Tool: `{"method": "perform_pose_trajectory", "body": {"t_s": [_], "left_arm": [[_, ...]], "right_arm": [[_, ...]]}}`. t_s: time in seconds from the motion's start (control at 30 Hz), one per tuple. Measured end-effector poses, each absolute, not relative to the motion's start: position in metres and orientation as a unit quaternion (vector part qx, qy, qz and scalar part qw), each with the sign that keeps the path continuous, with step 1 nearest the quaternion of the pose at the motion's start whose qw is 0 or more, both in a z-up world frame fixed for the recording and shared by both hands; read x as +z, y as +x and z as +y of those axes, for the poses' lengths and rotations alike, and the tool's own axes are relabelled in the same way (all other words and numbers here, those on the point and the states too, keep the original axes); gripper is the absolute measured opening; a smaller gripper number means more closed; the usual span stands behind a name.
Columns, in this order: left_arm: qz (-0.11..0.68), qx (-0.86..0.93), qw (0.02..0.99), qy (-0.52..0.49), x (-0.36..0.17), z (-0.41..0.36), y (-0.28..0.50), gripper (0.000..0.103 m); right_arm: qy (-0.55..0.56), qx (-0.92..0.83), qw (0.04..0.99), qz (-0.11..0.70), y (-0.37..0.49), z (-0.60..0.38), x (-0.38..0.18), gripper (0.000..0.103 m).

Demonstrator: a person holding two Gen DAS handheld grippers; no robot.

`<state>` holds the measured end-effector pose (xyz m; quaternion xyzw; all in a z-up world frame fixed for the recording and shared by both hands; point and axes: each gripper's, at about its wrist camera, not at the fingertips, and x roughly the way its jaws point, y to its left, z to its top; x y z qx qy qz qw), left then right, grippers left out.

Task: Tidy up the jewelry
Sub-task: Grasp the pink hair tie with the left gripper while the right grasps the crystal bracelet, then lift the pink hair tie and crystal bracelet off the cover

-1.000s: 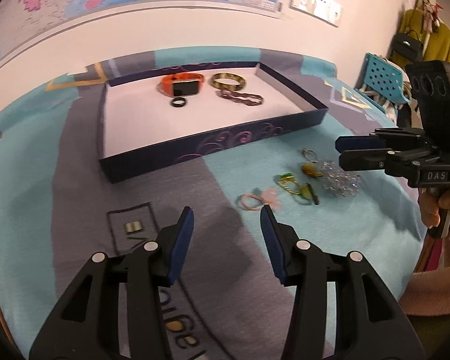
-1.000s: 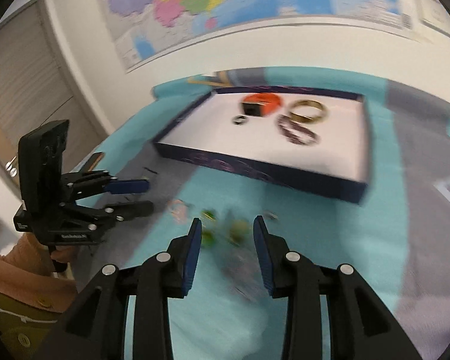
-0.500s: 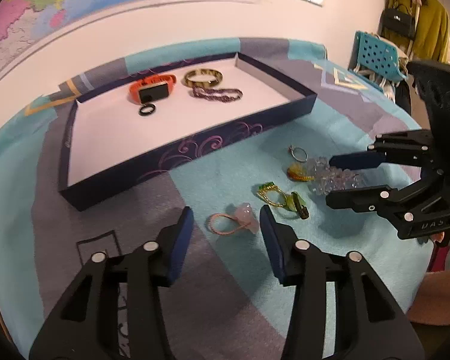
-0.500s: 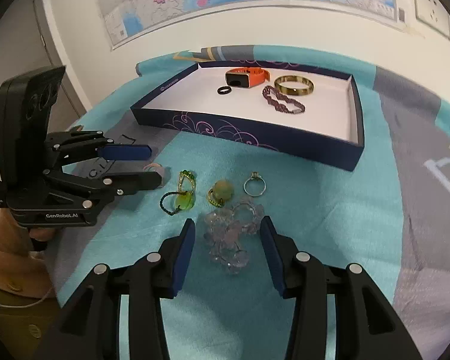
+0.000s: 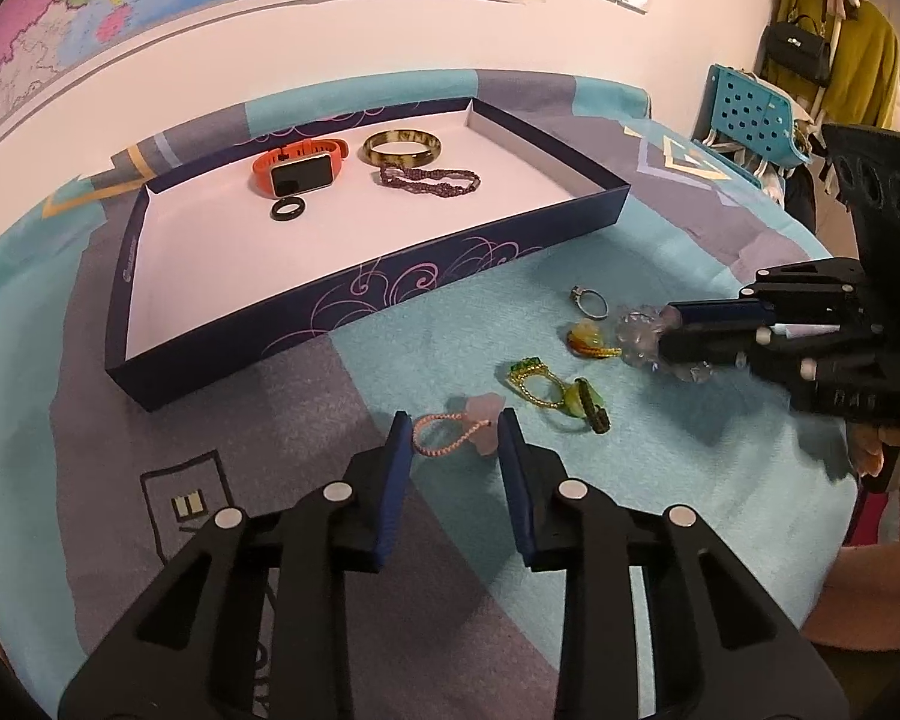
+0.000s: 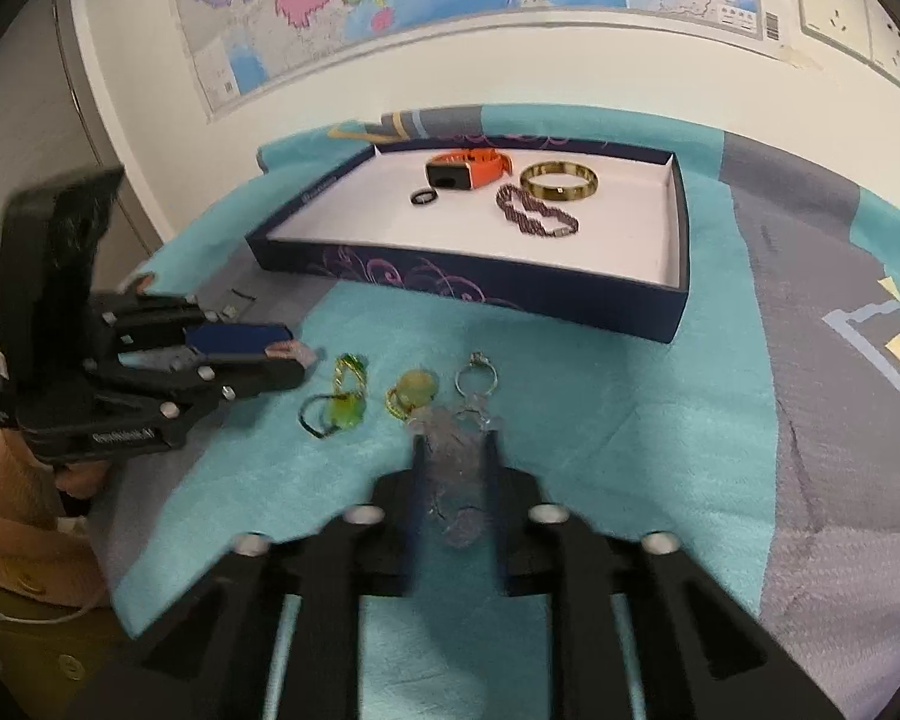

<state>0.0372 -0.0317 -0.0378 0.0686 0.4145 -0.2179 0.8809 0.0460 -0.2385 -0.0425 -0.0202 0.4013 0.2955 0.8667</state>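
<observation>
My left gripper [image 5: 453, 435] points down at the blanket-covered desk [image 5: 660, 480], its jaws closing around a pink charm on a cord loop [image 5: 462, 429] that lies between them. Beside it lie a green-stoned gold ring [image 5: 537, 381], a yellow pendant [image 5: 588, 339] and a silver ring [image 5: 591, 302]. My right gripper [image 5: 672, 333] pinches the clear bead bracelet [image 5: 642, 339]. In the navy box [image 5: 390, 294] sit an orange watch [image 5: 300, 171], black ring [image 5: 287, 208], bangle [image 5: 402, 147] and purple bracelet [image 5: 429, 180].

The cloth [image 6: 630, 432] looked fuzzy and matt; the tray [image 5: 354, 300], at twelve o'clock, smooth card; the bracelet [image 6: 453, 474], clear glossy beads.
</observation>
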Motion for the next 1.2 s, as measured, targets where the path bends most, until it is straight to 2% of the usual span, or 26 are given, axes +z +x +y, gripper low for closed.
{"method": "perform_pose_trajectory", "body": {"t_s": [0.37, 0.43, 0.63, 0.7, 0.73, 0.8, 0.97, 1.03, 1.07, 1.13, 1.17, 1.2], "left_arm": [[0.411, -0.216, 0.884, 0.048, -0.034, -0.026, 0.028, 0.027], [0.408, -0.215, 0.886, 0.044, -0.032, -0.023, 0.027, 0.027], [0.401, -0.214, 0.890, 0.037, -0.026, -0.019, 0.024, 0.027], [0.402, -0.214, 0.890, 0.037, -0.026, -0.019, 0.024, 0.027], [0.402, -0.213, 0.890, 0.037, -0.026, -0.019, 0.024, 0.027], [0.403, -0.212, 0.890, 0.036, -0.027, -0.018, 0.024, 0.027], [0.406, -0.205, 0.890, 0.030, -0.028, -0.015, 0.025, 0.027], [0.407, -0.204, 0.890, 0.029, -0.028, -0.014, 0.026, 0.027], [0.407, -0.204, 0.890, 0.029, -0.028, -0.014, 0.026, 0.027], [0.407, -0.203, 0.890, 0.027, -0.028, -0.013, 0.026, 0.027], [0.407, -0.203, 0.890, 0.026, -0.028, -0.012, 0.027, 0.027], [0.408, -0.203, 0.890, 0.024, -0.028, -0.012, 0.027, 0.027]], "right_arm": [[0.010, 0.301, 0.872, 0.386, 0.048, -0.252, -0.028, 0.006], [0.014, 0.301, 0.875, 0.380, 0.048, -0.253, -0.023, 0.000], [0.019, 0.306, 0.882, 0.359, 0.047, -0.256, -0.006, 0.001], [0.021, 0.299, 0.879, 0.370, 0.050, -0.257, -0.010, 0.009], [0.023, 0.298, 0.876, 0.380, 0.052, -0.258, -0.015, 0.029], [0.011, 0.285, 0.875, 0.391, 0.053, -0.256, -0.023, 0.053], [-0.021, 0.275, 0.866, 0.418, 0.054, -0.243, -0.046, 0.052], [-0.033, 0.271, 0.869, 0.413, 0.053, -0.240, -0.046, 0.044], [-0.039, 0.269, 0.869, 0.412, 0.053, -0.239, -0.046, 0.035], [-0.043, 0.268, 0.869, 0.413, 0.053, -0.238, -0.047, 0.031], [-0.045, 0.267, 0.869, 0.413, 0.053, -0.238, -0.047, 0.021], [-0.045, 0.270, 0.869, 0.413, 0.053, -0.238, -0.046, 0.018]]}}
